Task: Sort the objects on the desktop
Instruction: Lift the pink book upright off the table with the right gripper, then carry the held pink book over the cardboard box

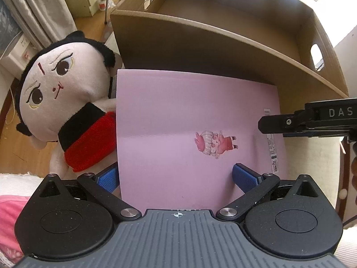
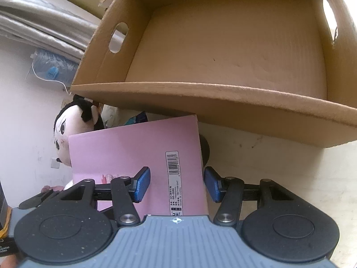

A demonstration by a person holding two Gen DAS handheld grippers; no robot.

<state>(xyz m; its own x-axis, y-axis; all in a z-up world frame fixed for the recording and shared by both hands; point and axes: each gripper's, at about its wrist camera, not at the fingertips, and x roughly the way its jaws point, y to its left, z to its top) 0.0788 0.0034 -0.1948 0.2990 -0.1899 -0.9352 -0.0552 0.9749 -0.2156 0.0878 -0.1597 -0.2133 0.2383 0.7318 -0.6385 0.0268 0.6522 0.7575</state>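
the left gripper [image 1: 176,178], a black linkage body with blue ribbed pads, points steeply downward. its fingers [image 1: 244,178] stand wide apart: one blue pad sits at 9 o'clock of the gripper's middle, the other at 3 o'clock, and neither presses on anything.

the right gripper [image 2: 176,184], of the same black and blue build, tilts down more gently. its fingers [image 2: 141,184] are parted, pads at 9 and 3 o'clock, with no clamping seen. in the left wrist view, one black finger of the right gripper reaches in from 3 o'clock.
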